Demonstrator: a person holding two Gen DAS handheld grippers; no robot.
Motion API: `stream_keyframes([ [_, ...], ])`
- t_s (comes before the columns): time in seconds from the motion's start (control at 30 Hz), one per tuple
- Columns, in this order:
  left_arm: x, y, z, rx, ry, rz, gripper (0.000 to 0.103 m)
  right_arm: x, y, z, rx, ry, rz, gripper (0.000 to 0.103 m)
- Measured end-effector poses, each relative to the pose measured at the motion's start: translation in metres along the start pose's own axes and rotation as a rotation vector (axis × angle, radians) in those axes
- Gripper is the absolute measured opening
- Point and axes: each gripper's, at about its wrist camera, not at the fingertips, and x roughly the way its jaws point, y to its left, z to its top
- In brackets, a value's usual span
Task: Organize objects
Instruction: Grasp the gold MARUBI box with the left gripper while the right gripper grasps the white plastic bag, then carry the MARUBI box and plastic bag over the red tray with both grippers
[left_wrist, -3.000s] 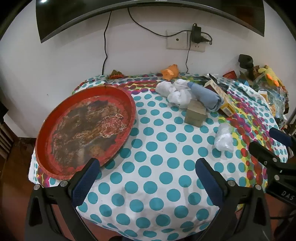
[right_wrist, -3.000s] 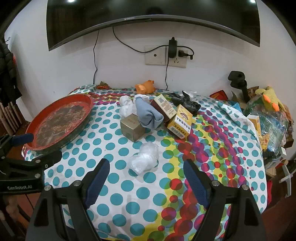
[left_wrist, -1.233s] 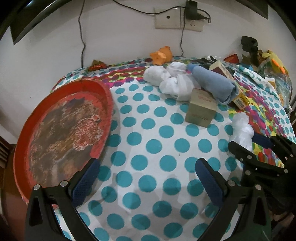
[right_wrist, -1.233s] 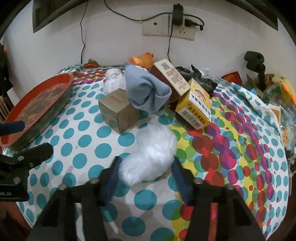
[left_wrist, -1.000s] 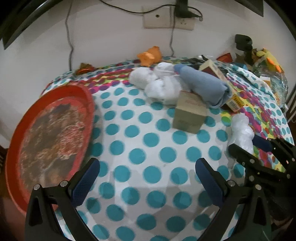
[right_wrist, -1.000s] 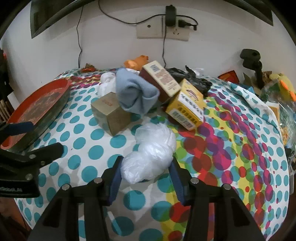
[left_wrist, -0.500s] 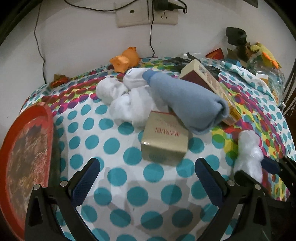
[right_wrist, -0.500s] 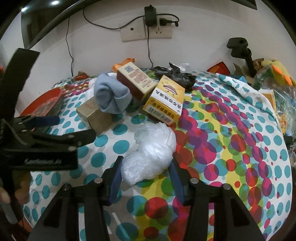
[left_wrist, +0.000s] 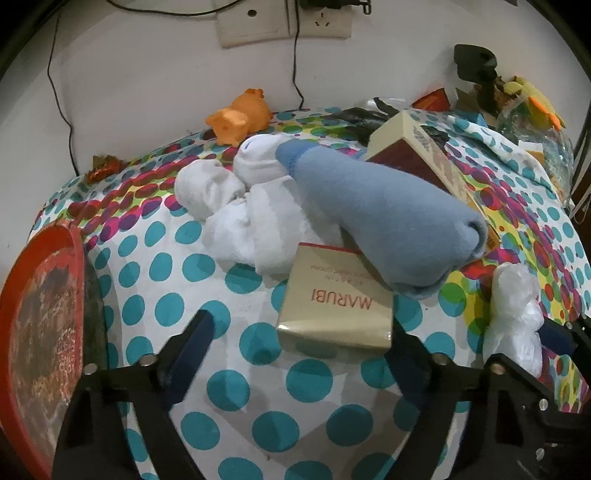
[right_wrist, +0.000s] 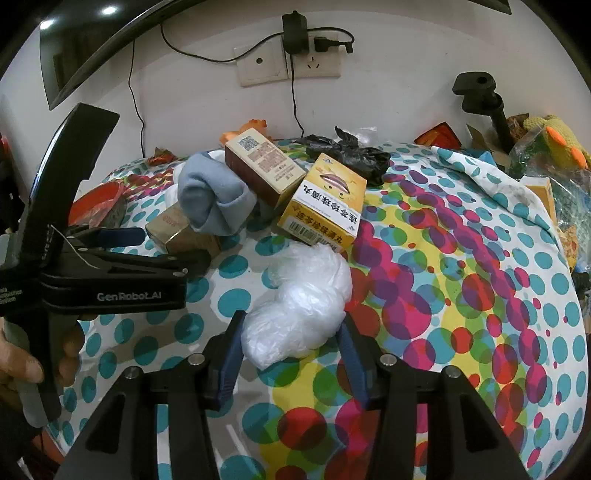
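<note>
My right gripper (right_wrist: 291, 345) is clamped on the crumpled clear plastic bag (right_wrist: 303, 299), both blue pads pressed into its lower sides, the bulk of the bag bulging out ahead toward 12 o'clock. My left gripper (left_wrist: 295, 350) is spread wide, with its 2 fingers on either side of the gold MARUBI box (left_wrist: 334, 299); the right-hand finger is just beside the box's near corner, though I cannot tell if it touches, and the left-hand finger stands well apart from it.

From the left wrist view, the box sits on the dotted tablecloth (left_wrist: 236, 391) at 12 o'clock, with a rolled blue sock (left_wrist: 376, 218) lying across its far edge toward 1 o'clock. A pile of white socks (left_wrist: 251, 221) is at 11 o'clock, an orange toy pig (left_wrist: 238, 120) beyond them near the wall. The red tray (left_wrist: 37, 332) fills the 9 o'clock edge.

From the right wrist view, a yellow medicine box (right_wrist: 325, 203) lies just beyond the bag at 12 o'clock, a brown carton (right_wrist: 264, 162) leaning at 11 o'clock against the sock, and a black plastic bag (right_wrist: 347, 151) behind them
</note>
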Motion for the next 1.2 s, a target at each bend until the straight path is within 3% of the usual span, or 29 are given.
stream_keyframes([
  [0.07, -0.001, -0.001, -0.001, 0.004, -0.002, -0.013, 0.073, 0.0, 0.0, 0.0, 0.002, 0.001, 0.002, 0.049],
  [0.2, -0.006, -0.008, -0.004, 0.033, -0.018, -0.018, 0.046, -0.001, 0.0, 0.0, 0.003, -0.002, 0.003, 0.049],
  [0.33, -0.01, -0.013, -0.008, 0.062, -0.02, -0.003, 0.045, -0.005, 0.002, 0.001, -0.001, -0.011, 0.0, 0.049],
  [0.67, -0.037, 0.007, -0.03, -0.023, -0.019, -0.11, 0.045, -0.019, 0.006, -0.002, 0.014, -0.021, 0.007, 0.049],
  [1.0, -0.069, 0.035, -0.047, -0.037, -0.056, -0.086, 0.045, -0.028, 0.021, -0.006, -0.008, -0.022, 0.0, 0.049],
  [1.2, -0.091, 0.08, -0.052, -0.1, -0.097, -0.023, 0.045, -0.033, 0.033, -0.004, -0.032, -0.028, -0.004, 0.049],
])
